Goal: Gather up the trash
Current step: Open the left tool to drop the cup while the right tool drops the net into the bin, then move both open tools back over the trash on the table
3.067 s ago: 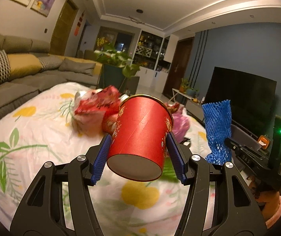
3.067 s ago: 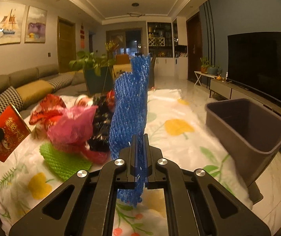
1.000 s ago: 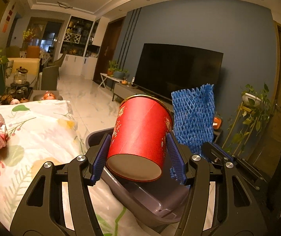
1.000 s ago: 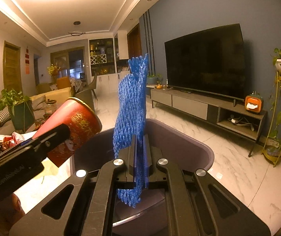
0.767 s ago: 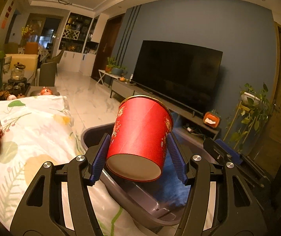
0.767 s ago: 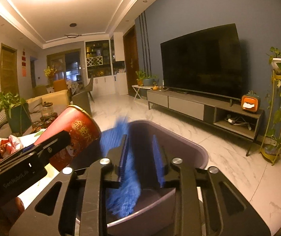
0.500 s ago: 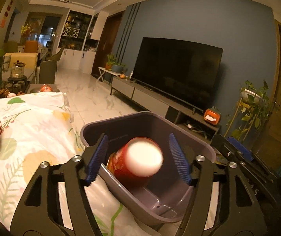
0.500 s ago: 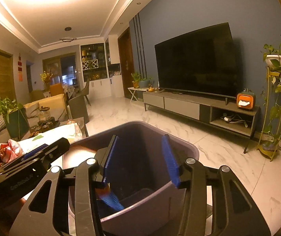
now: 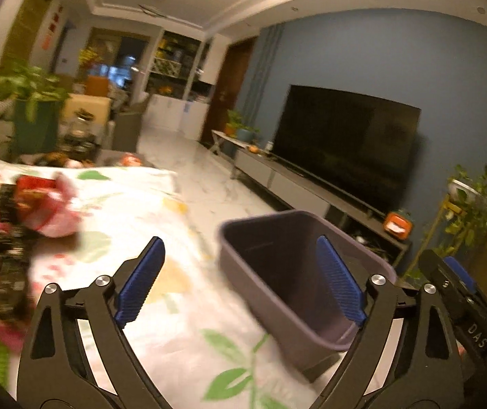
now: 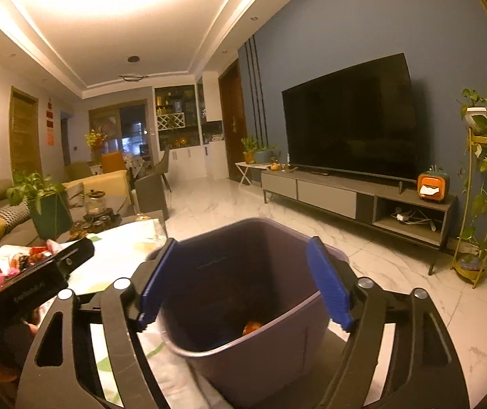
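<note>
Bin rim between splayed right tool pads

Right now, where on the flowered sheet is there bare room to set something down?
Free: the flowered sheet between the trash pile and the grey bin, under the open left gripper. Crowded: the sheet's left edge, heaped with wrappers.

The left gripper is held with its jaws spread wide, the two blue ribbed pads well apart and nothing between them. The right gripper likewise has its jaws spread wide and empty, its blue pads angled outward. In the right wrist view the left gripper's black body shows at the lower left; in the left wrist view the right gripper's body lies at the lower right.
</note>
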`<state>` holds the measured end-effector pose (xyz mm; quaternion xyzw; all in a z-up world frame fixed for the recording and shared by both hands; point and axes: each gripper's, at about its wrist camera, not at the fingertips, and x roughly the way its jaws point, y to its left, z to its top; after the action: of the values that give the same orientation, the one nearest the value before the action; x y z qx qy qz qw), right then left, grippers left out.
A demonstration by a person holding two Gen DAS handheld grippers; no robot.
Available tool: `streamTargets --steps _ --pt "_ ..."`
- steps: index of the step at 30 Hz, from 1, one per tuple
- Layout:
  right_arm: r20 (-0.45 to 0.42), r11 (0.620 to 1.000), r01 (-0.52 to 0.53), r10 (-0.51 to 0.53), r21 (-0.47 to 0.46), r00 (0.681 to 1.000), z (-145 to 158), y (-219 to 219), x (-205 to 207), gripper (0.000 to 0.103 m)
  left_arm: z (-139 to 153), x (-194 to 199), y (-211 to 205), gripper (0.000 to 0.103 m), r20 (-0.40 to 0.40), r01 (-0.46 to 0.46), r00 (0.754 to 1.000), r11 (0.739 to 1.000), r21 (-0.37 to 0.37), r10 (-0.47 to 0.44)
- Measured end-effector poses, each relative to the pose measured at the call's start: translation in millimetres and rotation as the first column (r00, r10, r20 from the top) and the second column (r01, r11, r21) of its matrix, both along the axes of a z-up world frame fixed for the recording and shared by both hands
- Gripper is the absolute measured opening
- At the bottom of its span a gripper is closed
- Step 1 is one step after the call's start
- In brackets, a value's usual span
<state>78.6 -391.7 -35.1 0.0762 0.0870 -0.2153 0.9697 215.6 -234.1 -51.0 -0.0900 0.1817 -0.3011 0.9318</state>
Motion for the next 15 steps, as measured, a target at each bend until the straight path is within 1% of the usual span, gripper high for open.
streamTargets --steps 6,9,15 --pt "0.009 0.999 -0.039 0.039 -0.013 0.999 1 23 -3 0.086 6 -21 42 0.093 0.018 -0.107 0.994 0.994 0.040 0.106" --pt "0.006 0.998 -0.066 0.066 -0.019 0.998 1 37 -4 0.087 8 -28 61 0.093 0.015 -0.140 0.990 0.989 0.050 0.139" --pt "0.022 0.994 -0.113 0.112 0.005 0.993 6 59 -7 0.088 12 -44 99 0.093 0.021 -0.213 0.977 0.975 0.063 0.212"
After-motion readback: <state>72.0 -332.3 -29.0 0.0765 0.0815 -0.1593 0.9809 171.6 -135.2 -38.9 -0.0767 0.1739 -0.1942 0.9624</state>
